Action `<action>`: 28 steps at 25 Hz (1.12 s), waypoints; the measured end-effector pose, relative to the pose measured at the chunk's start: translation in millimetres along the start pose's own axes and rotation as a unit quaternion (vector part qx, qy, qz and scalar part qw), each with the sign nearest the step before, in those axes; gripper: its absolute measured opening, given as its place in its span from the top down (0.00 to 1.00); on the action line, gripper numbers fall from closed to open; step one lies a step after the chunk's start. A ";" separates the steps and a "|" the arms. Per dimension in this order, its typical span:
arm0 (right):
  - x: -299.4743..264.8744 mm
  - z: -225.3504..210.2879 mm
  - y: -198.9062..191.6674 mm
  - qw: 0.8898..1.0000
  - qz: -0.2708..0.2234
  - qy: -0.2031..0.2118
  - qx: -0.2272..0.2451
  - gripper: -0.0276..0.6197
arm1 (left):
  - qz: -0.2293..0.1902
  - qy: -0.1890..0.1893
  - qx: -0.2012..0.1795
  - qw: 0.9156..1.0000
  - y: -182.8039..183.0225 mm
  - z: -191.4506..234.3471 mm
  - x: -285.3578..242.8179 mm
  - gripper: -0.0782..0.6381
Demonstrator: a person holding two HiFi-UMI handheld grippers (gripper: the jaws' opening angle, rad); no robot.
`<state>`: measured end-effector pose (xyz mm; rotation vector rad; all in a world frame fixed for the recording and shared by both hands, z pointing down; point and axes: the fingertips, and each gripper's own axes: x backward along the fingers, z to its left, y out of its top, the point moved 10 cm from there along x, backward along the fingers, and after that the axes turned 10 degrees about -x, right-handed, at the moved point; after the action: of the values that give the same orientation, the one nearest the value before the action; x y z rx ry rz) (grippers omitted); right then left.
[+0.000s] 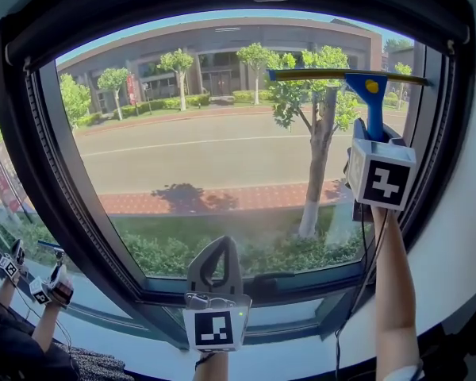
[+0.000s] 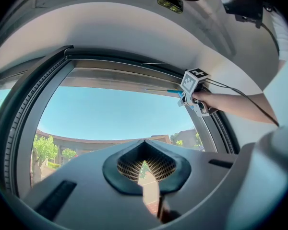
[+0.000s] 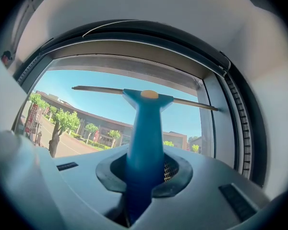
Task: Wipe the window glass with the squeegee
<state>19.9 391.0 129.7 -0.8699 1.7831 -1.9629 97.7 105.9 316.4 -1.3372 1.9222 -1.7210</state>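
The right gripper (image 3: 145, 166) clamps the blue handle of the squeegee (image 1: 371, 95), holding its blade level at the upper right of the window glass (image 1: 206, 153), apparently for a downward stroke, while the left gripper (image 1: 215, 262), jaws together and empty, hangs low.

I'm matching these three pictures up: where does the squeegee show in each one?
Head view: squeegee upper right, blade near the glass's top edge.
Left gripper view: squeegee small, right of centre, under the top frame.
Right gripper view: squeegee centre, handle clamped in the right gripper.
Shared landmark: the window's dark right-hand frame.
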 end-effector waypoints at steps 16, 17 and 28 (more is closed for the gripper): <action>5.1 1.8 -34.3 1.000 0.029 -0.004 -0.005 0.85 | 0.005 -0.010 0.011 1.000 -5.7 -1.5 3.3 0.90; 5.9 1.6 -36.1 1.000 0.031 -0.004 -0.005 0.85 | 0.006 -0.011 0.012 1.000 -6.3 -2.2 3.2 0.90; 13.0 -0.3 -61.4 0.999 0.046 -0.012 0.001 0.85 | 0.011 -0.025 0.015 1.000 -9.2 -6.1 3.4 0.90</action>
<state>18.8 392.2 192.5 -0.7934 1.7739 -1.8885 95.9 108.4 327.5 -1.3305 1.8697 -1.6824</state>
